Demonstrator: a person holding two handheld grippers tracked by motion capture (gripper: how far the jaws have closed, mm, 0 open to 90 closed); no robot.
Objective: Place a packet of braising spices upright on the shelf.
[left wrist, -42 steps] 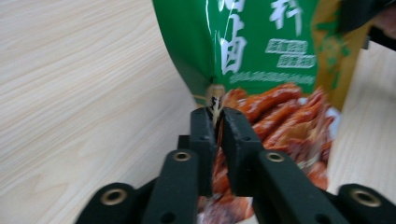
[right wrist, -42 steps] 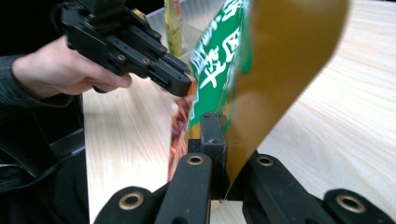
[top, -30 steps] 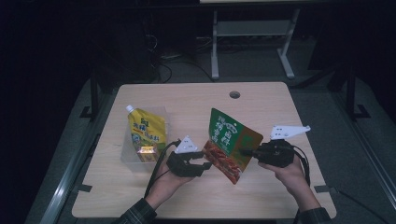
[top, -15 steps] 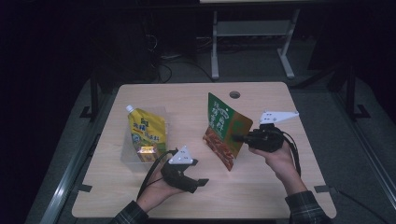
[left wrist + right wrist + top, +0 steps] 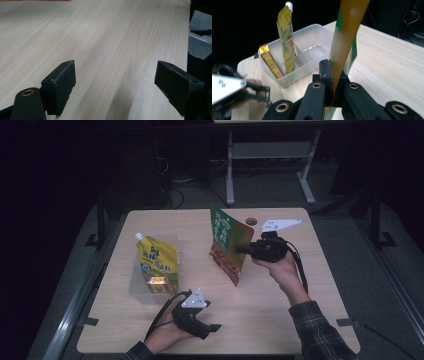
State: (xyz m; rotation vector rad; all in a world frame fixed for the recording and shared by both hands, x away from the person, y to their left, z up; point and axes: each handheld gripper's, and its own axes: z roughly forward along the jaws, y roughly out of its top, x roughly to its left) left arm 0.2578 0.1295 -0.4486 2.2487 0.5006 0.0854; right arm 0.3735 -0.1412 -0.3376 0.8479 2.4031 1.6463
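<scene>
- The green pouch (image 5: 227,245) is pinched at its edge between the fingers of the right gripper (image 5: 245,248), which are clenched on it. In the right gripper view the pouch (image 5: 343,42) rises edge-on from between the two black pads.
- The pouch hangs clear above the bench (image 5: 280,305), standing nearly upright, with its green top toward the far side and its red-brown printed part lower down.
- The right hand (image 5: 280,270) carries the gripper over the middle-right of the bench; the grey three-cornered plate sticks out above it toward the far right.
- The left gripper (image 5: 202,326) lies low at the near edge of the bench, held by the left hand (image 5: 167,336). Its fingers are released and spread wide, having just been opening, and nothing is between them. In the left gripper view the two pads (image 5: 62,87) stand well apart over bare wood.
- A clear plastic tray (image 5: 137,287) sits on the left part of the bench, well apart from the pouch. A yellow spouted pouch (image 5: 157,262) stands in it, leaning, with its white cap up.
- A small yellow and red box (image 5: 272,61) stands tilted in the tray, just beside the yellow pouch.
- Behind the bench, a grey metal frame (image 5: 270,155) stands on the dark floor.
</scene>
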